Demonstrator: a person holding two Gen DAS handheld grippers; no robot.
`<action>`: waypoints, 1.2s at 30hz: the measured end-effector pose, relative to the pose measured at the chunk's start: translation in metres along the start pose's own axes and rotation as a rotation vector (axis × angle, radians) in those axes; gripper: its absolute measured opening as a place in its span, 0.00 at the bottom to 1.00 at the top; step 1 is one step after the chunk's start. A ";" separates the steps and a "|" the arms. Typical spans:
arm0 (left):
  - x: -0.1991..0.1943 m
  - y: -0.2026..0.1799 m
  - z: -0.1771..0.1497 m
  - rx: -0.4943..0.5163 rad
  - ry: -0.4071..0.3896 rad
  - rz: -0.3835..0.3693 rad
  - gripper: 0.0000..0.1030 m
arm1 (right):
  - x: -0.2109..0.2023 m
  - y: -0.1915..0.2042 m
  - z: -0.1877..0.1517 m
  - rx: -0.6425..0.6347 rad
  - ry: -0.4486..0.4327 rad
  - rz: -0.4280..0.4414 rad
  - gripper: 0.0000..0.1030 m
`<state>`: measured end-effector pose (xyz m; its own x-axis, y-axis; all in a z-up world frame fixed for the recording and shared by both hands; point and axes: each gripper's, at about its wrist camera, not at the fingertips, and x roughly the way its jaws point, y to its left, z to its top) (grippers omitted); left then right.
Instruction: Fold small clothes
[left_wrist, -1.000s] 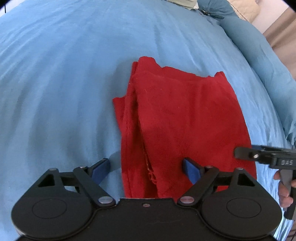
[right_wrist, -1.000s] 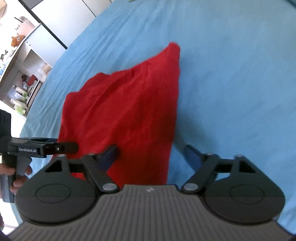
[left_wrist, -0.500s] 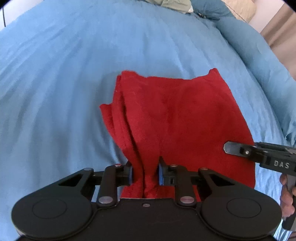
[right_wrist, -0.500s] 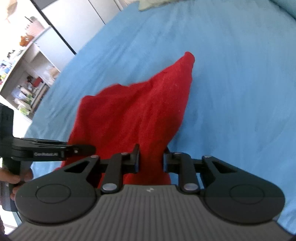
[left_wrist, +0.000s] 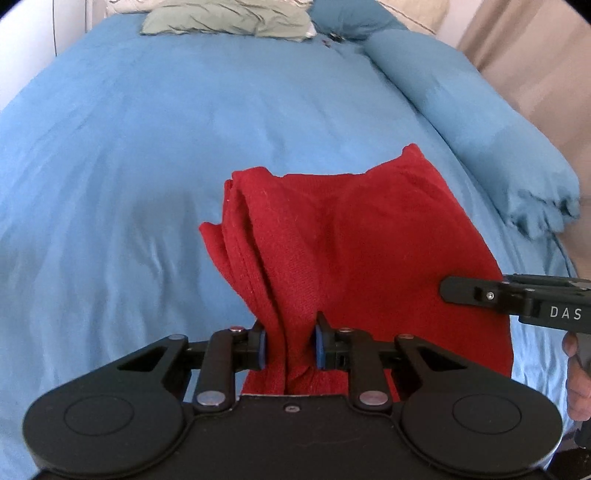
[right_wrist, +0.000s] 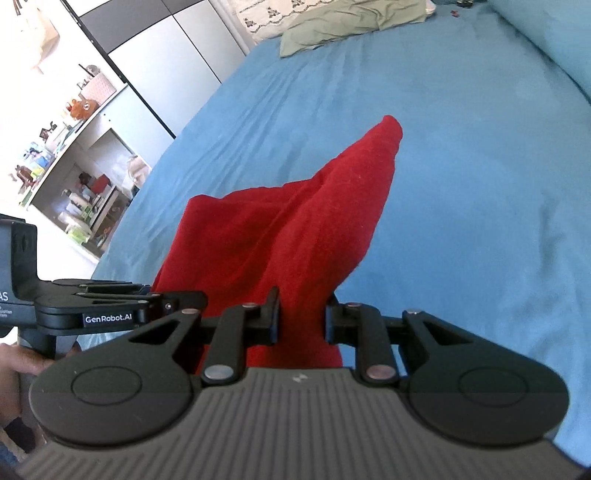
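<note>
A small red knitted garment (left_wrist: 351, 240) hangs lifted at its near edge above the blue bed cover (left_wrist: 147, 147). My left gripper (left_wrist: 290, 349) is shut on the bunched left corner of that edge. In the right wrist view my right gripper (right_wrist: 301, 321) is shut on the other near corner of the red garment (right_wrist: 288, 229). The cloth sags between the two grips, and its far end still trails towards the bed. Each gripper shows at the edge of the other's view: the right gripper's body (left_wrist: 517, 299) and the left gripper's body (right_wrist: 92, 306).
A grey-green pillow (left_wrist: 225, 18) lies at the head of the bed. A rolled blue duvet (left_wrist: 480, 122) runs along the right side. White shelves with small items (right_wrist: 74, 166) stand left of the bed. A hand (right_wrist: 22, 363) holds the left gripper's handle.
Both grippers went from open over the flat garment to shut on its near corners. Since then both have risen, lifting the near edge off the bed.
</note>
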<state>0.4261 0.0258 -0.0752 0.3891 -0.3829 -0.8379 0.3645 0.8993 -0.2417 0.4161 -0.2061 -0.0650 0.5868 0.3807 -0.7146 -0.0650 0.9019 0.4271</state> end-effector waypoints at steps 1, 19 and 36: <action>0.000 -0.007 -0.009 0.001 0.008 0.000 0.25 | -0.008 -0.004 -0.010 -0.007 0.007 -0.003 0.36; 0.036 -0.017 -0.123 -0.055 -0.121 0.103 0.61 | 0.009 -0.102 -0.141 0.018 -0.045 0.057 0.66; -0.057 -0.041 -0.203 -0.017 -0.222 0.252 0.75 | -0.098 -0.039 -0.209 -0.162 -0.152 -0.093 0.94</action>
<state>0.2172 0.0541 -0.1169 0.6406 -0.1835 -0.7456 0.2202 0.9741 -0.0505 0.1928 -0.2364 -0.1273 0.7102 0.2707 -0.6499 -0.1270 0.9572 0.2599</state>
